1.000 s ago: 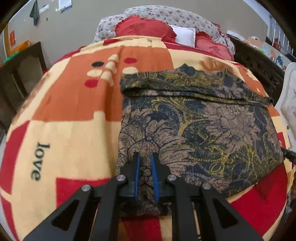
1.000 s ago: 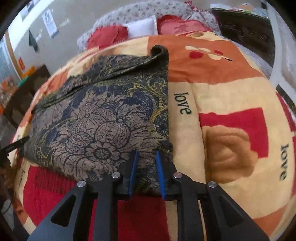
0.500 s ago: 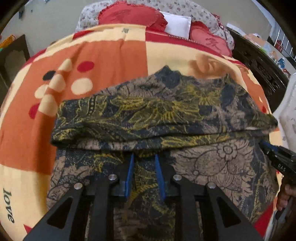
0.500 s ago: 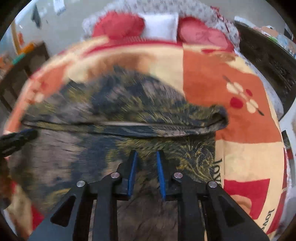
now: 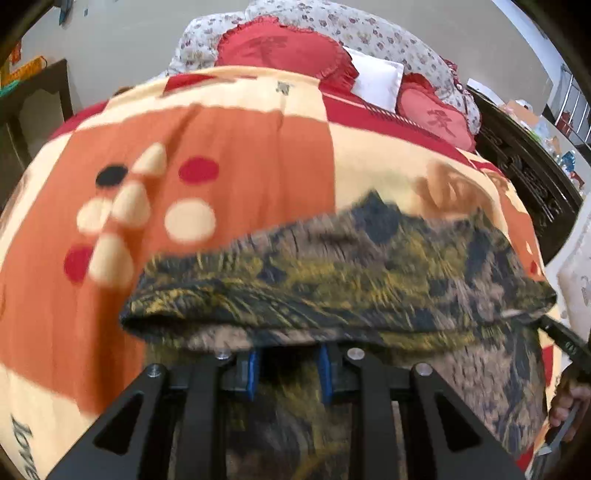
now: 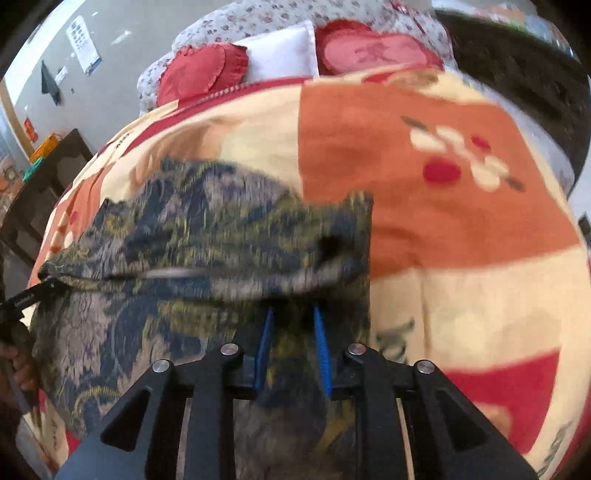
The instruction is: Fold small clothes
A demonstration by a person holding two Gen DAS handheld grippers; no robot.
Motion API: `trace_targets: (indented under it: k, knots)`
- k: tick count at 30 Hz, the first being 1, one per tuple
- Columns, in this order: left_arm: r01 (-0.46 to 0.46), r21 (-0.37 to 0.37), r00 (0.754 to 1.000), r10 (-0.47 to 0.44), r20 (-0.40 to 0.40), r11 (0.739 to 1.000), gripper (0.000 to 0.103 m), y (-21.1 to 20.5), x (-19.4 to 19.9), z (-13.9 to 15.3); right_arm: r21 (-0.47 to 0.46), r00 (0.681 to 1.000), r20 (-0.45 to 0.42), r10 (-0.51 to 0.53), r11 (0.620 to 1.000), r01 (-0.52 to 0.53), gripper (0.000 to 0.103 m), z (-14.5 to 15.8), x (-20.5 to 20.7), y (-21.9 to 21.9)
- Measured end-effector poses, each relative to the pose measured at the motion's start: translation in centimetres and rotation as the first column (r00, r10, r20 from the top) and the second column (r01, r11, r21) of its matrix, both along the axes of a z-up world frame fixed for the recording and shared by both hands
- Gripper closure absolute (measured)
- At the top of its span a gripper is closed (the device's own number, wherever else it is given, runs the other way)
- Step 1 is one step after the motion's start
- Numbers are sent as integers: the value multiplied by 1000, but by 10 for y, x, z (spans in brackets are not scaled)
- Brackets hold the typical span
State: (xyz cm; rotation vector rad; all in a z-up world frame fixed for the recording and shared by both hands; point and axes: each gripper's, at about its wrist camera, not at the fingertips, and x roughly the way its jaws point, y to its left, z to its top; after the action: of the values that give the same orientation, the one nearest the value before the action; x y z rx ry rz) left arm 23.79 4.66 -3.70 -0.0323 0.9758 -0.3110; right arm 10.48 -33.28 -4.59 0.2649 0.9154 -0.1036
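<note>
On the blanket (image 5: 229, 155) lies the floral garment (image 5: 351, 273), its near edge draped over both my grippers. Left gripper (image 5: 288, 365) and right gripper (image 6: 293, 347): fingers spread, cloth between them; can't tell if pinching. Bare blanket on both sides, pillows (image 6: 207, 70) beyond.

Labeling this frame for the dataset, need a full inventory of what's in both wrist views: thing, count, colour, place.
Floral garment: 1, dark blue, tan and yellow print, on the blanket, near part folded over toward the pillows.
Blanket: 1, orange, cream and red patches with "love" lettering, covers the bed.
Heart cushions: 2, red, at the bed's head.
White pillow: 1, between the cushions.
Flowered pillow: 1, white with small flowers, behind the cushions.
Dark wooden furniture: beside the bed.
Left gripper: black with blue pads, under the folded edge, jaws apart.
Right gripper: same, jaws apart.
</note>
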Motion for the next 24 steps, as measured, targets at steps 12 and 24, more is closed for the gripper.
trace_targets:
  k: [12,24]
  knots:
    - [-127,-49,989,130,66,991,64,10,41,29,14,975,177,-132,991,132,81,48,43,-31]
    - [-32,35,995,28,97,999,45,-52,30,-21,-98,990,94,-106,989,115,81,-3,69,41]
